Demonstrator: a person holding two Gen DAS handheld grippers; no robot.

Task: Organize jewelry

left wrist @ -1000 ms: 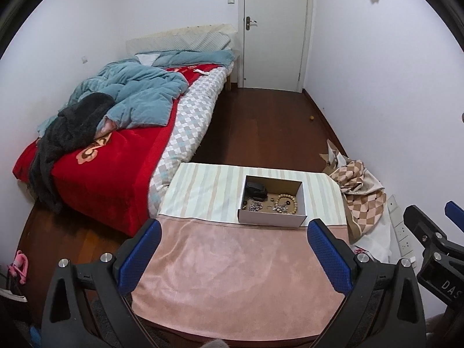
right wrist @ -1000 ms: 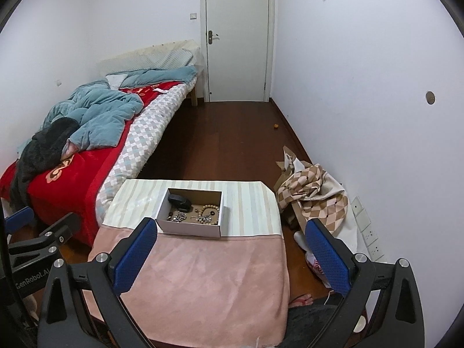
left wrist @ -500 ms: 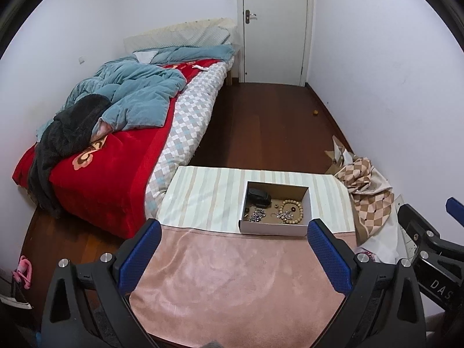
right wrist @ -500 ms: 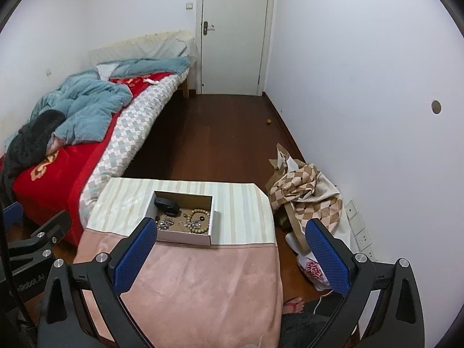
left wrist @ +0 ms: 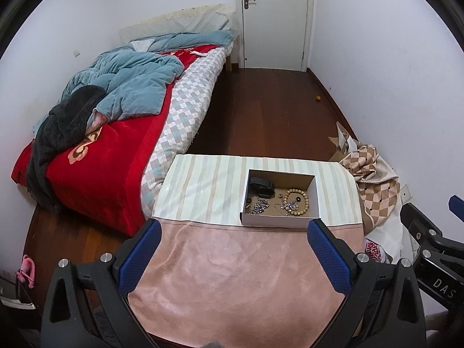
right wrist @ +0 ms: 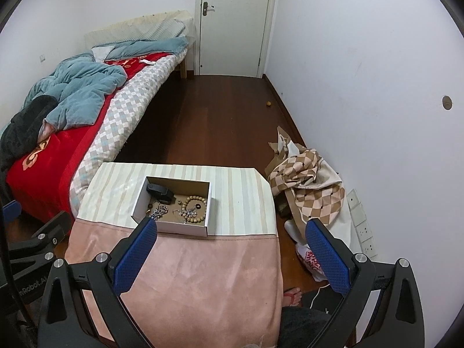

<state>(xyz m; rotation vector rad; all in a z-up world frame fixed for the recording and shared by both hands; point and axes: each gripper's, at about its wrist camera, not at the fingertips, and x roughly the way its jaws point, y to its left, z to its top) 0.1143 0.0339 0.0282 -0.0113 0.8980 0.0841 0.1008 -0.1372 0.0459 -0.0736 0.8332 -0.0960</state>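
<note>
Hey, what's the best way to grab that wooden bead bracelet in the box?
Probably from straight above: the bead bracelet lies flat on the floor of the cardboard box, whose walls block any sideways approach. Pinch across one section of the ring, one finger inside the loop and one outside, on its right side, away from the tangled chain jewelry.

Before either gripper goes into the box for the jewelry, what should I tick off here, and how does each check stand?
1. Left gripper open and holding nothing: ok.
2. Right gripper open and holding nothing: ok.
3. Box open-topped on the striped cloth, nothing covering it: ok.
4. Bead bracelet lying free on the box's right side: ok.
5. Silver chains separate enough to pick one alone: cannot tell, they lie in a small tangle.
6. Black case in the far left corner clear of the chains: cannot tell, they lie very close.
</note>
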